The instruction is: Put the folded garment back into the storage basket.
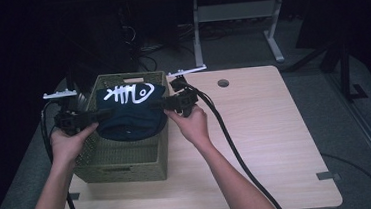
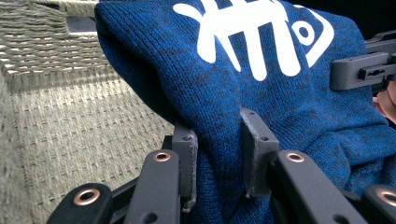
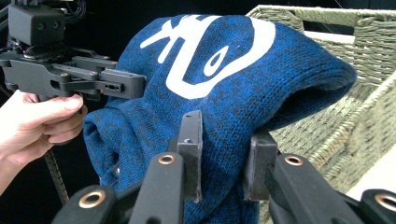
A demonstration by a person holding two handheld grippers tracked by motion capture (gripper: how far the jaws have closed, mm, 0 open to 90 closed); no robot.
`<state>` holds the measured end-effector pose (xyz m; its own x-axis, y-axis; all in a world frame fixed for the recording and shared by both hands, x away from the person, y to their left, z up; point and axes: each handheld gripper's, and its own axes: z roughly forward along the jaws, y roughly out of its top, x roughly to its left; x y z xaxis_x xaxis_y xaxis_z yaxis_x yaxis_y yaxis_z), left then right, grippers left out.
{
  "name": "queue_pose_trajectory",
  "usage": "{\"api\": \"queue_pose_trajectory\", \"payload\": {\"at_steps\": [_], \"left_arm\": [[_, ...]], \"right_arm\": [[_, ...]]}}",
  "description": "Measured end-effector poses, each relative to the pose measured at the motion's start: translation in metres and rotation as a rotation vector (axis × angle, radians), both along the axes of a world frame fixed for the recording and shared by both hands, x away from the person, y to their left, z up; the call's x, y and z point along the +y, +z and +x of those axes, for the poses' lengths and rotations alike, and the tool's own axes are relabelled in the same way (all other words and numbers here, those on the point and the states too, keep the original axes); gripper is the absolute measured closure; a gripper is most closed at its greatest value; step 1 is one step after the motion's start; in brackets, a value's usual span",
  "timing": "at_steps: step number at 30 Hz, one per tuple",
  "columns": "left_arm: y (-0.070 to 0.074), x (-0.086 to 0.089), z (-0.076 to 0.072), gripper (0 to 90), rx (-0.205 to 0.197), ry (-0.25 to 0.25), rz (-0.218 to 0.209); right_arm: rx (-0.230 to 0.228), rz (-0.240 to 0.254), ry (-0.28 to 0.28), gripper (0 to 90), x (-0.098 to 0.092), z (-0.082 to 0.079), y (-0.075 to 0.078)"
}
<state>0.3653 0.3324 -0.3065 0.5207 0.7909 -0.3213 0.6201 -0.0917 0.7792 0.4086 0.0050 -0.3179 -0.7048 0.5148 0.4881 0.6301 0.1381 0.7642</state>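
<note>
A dark blue knitted garment [image 1: 130, 111] with a white fish-bone print hangs over the open green woven basket [image 1: 128, 161], stretched between both grippers. My left gripper [image 1: 90, 118] is shut on the garment's left side; in the left gripper view its pads pinch a thick fold of the blue garment [image 2: 261, 79] at my left gripper [image 2: 219, 156]. My right gripper [image 1: 164, 105] is shut on the right side; in the right gripper view my right gripper [image 3: 224, 156] clamps a fold of the garment [image 3: 224, 65]. The other gripper [image 3: 70, 77] and its hand show at the left there.
The basket stands on the left part of a light wooden table [image 1: 267, 143]. A round cable hole [image 1: 223, 83] lies at the table's far edge. Black cables [image 1: 231, 141] trail from the grippers toward me. The woven basket wall [image 2: 70, 121] is close under the garment.
</note>
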Motion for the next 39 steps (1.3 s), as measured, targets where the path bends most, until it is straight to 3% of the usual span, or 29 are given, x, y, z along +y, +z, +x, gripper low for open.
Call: {"api": "queue_pose_trajectory", "payload": {"at_steps": [10, 23, 39], "left_arm": [[-0.003, 0.013, -0.003, 69.1, 0.005, 0.004, 0.013], [-0.013, 0.025, -0.001, 69.7, 0.037, 0.018, 0.029], [-0.035, 0.033, 0.003, 69.3, 0.085, 0.05, 0.061]], "right_arm": [[-0.003, -0.012, 0.016, 72.1, 0.014, 0.004, -0.004], [0.028, -0.01, 0.015, 71.9, 0.029, 0.006, -0.015], [0.058, -0.056, 0.023, 71.1, 0.047, 0.011, -0.038]]}}
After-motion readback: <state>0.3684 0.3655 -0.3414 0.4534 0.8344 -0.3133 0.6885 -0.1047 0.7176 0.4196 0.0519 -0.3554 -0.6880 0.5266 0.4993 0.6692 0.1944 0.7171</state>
